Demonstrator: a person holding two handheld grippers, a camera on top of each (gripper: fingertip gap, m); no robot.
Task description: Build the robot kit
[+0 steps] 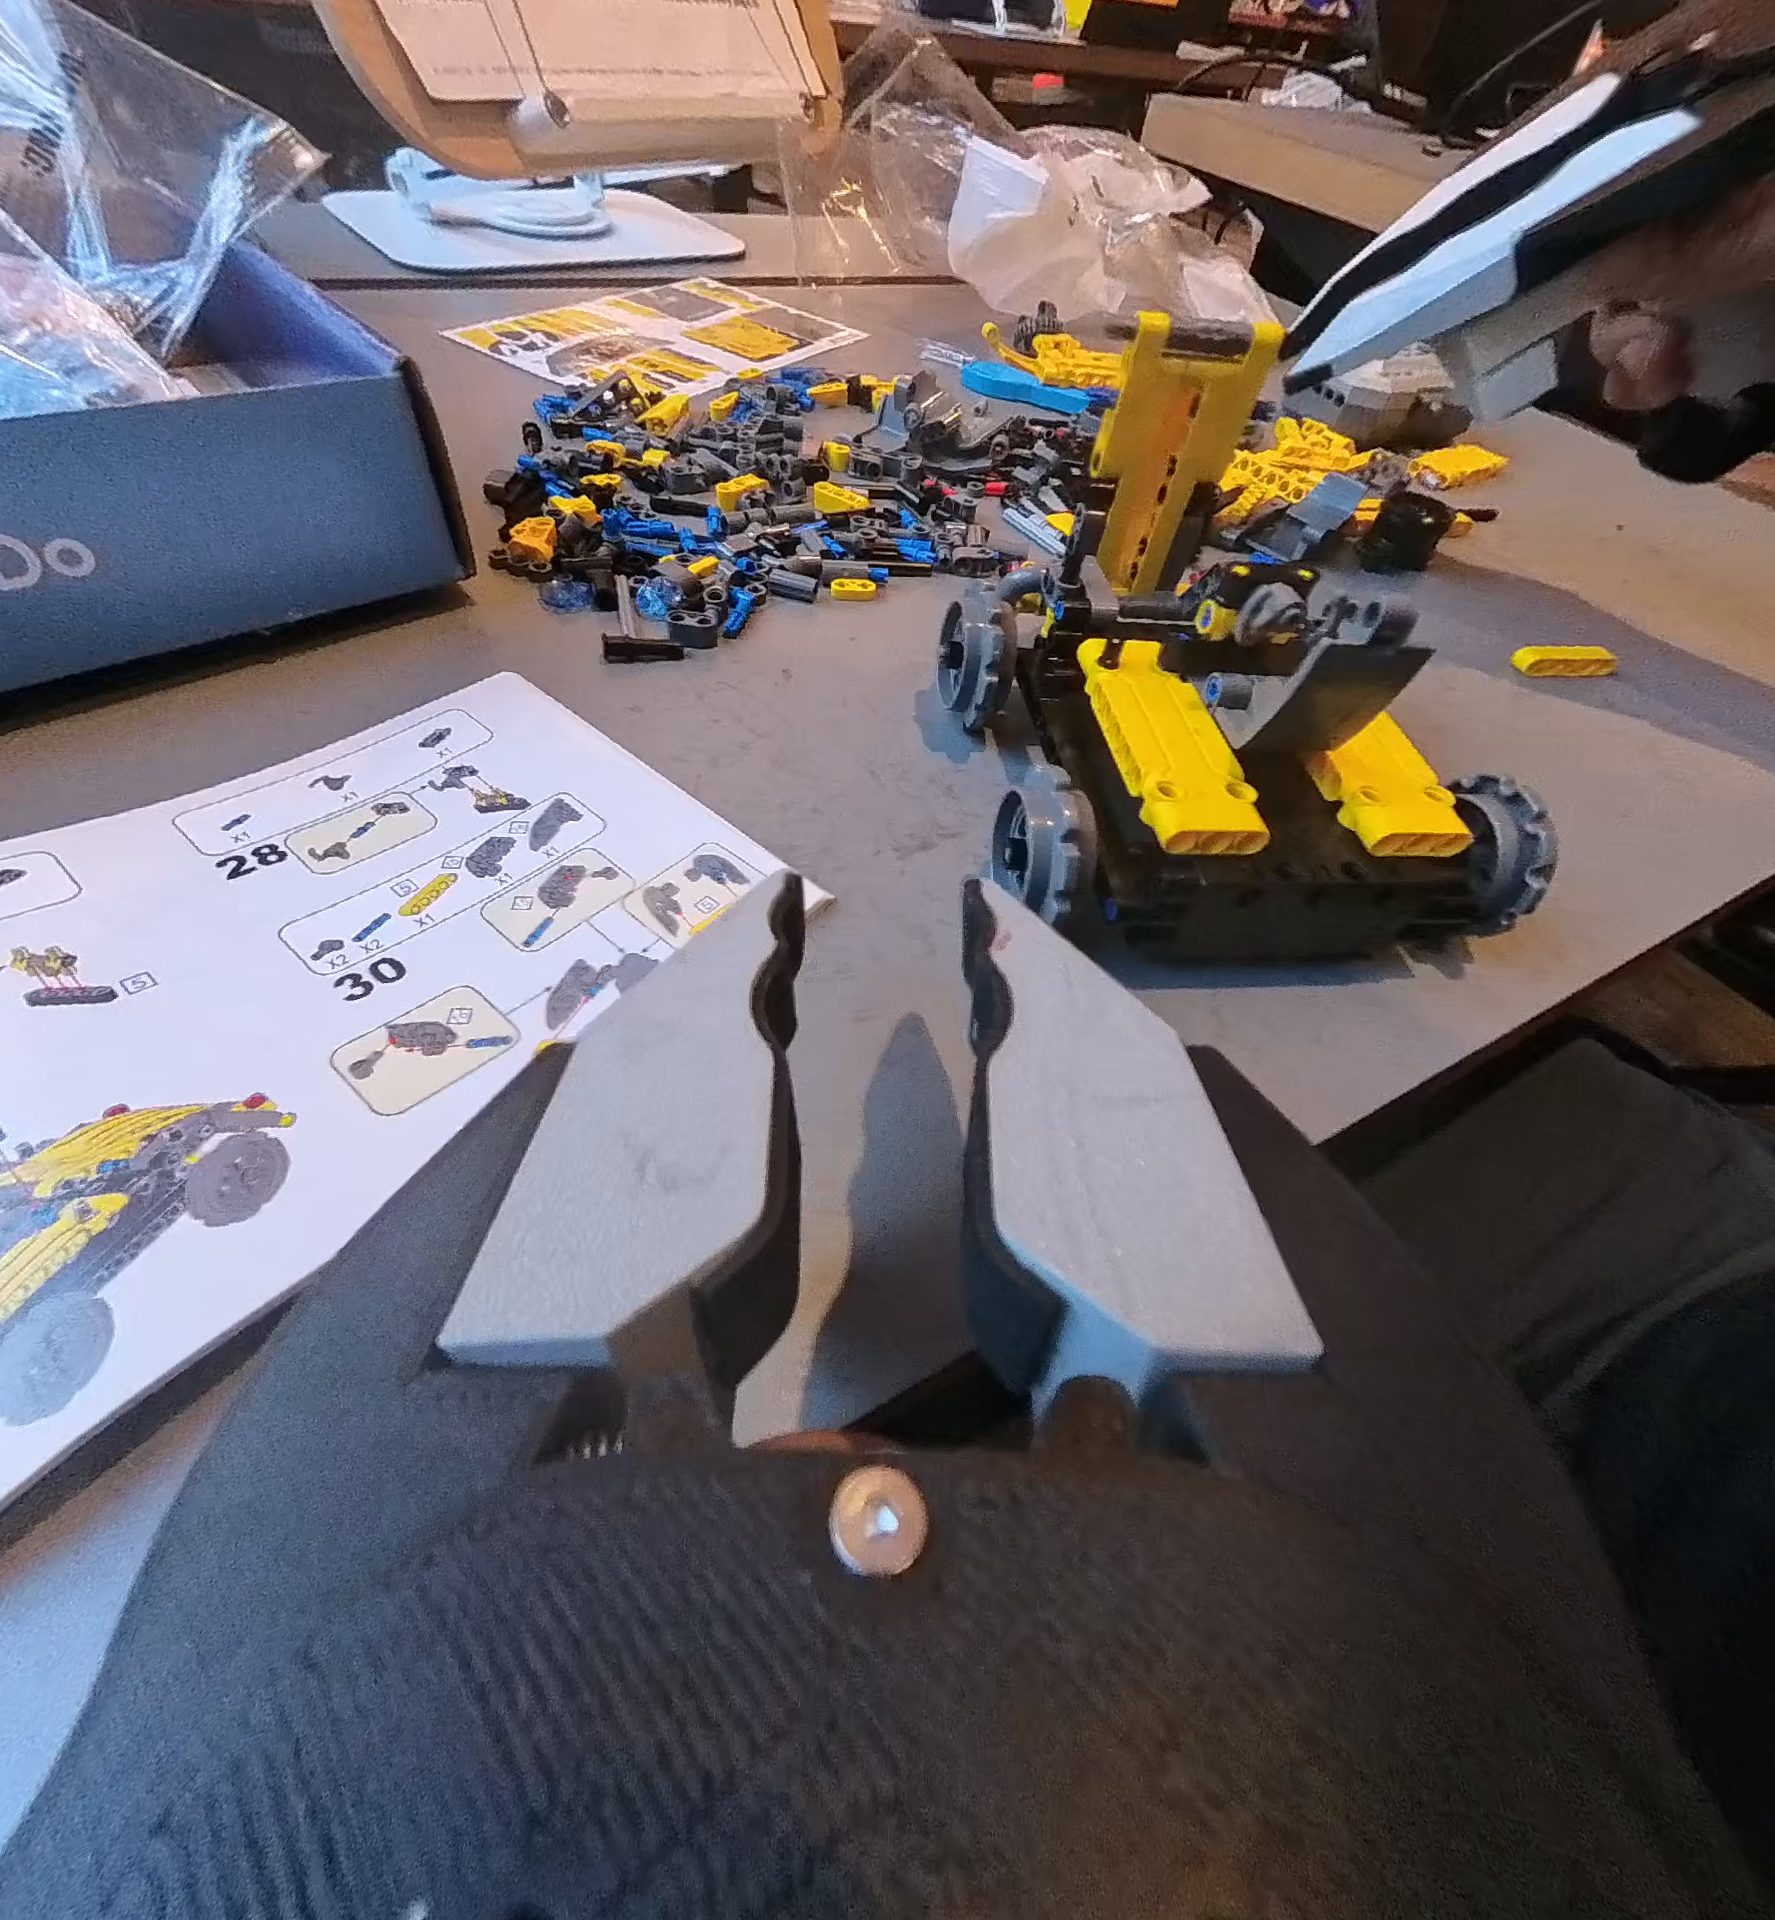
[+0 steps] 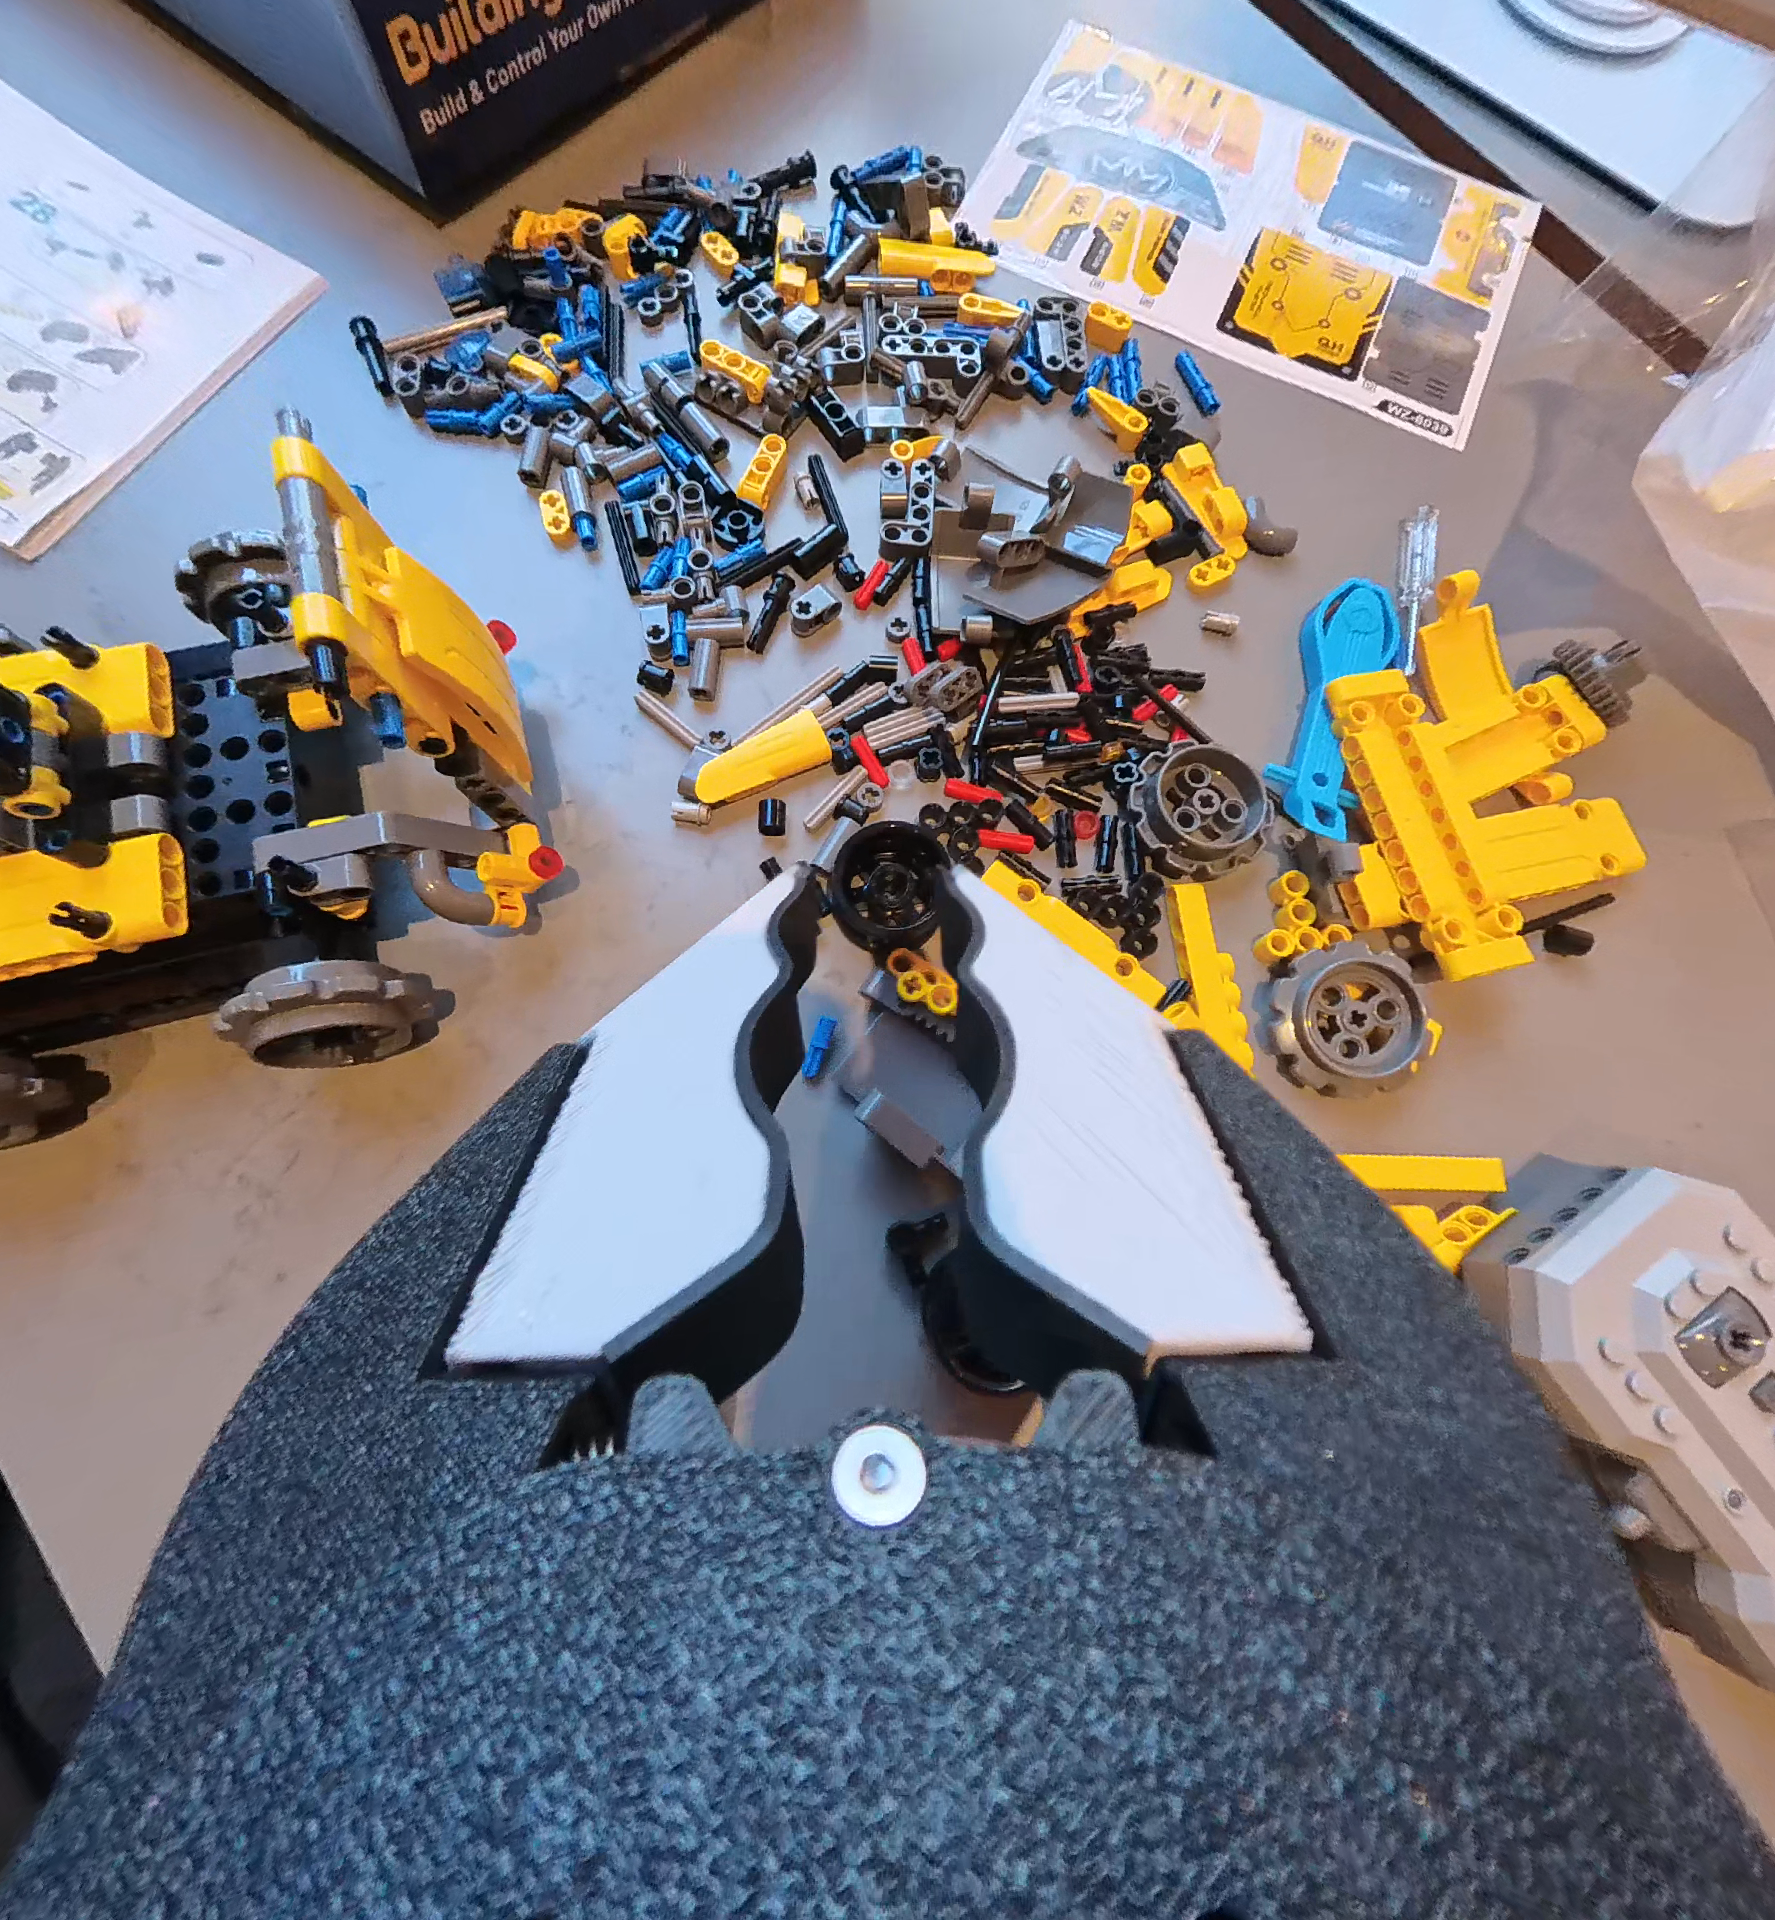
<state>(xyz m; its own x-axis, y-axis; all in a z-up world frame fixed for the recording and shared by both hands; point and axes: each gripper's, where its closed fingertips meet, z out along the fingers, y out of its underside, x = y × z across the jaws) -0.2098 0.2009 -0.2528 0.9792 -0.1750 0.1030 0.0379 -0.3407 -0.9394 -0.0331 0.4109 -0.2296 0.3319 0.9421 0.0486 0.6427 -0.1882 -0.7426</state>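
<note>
Just ahead of parted right jaws, black wheel hub (image 2: 888,883).

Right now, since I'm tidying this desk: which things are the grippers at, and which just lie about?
At the grippers: left gripper, open, by the instruction booklet; right gripper, open over a black wheel hub.
Lying about: yellow model vehicle, loose parts pile, sticker sheet, box, grey controller.

Printed step numbers are carried by the white instruction booklet (image 1: 239,987) left of the left gripper's (image 1: 881,902) jaws. Lettering is borne by the dark box (image 1: 187,520) beyond it. A small code label is seen on the sticker sheet (image 2: 1267,229) far ahead of the right gripper's (image 2: 885,883) jaws.
</note>
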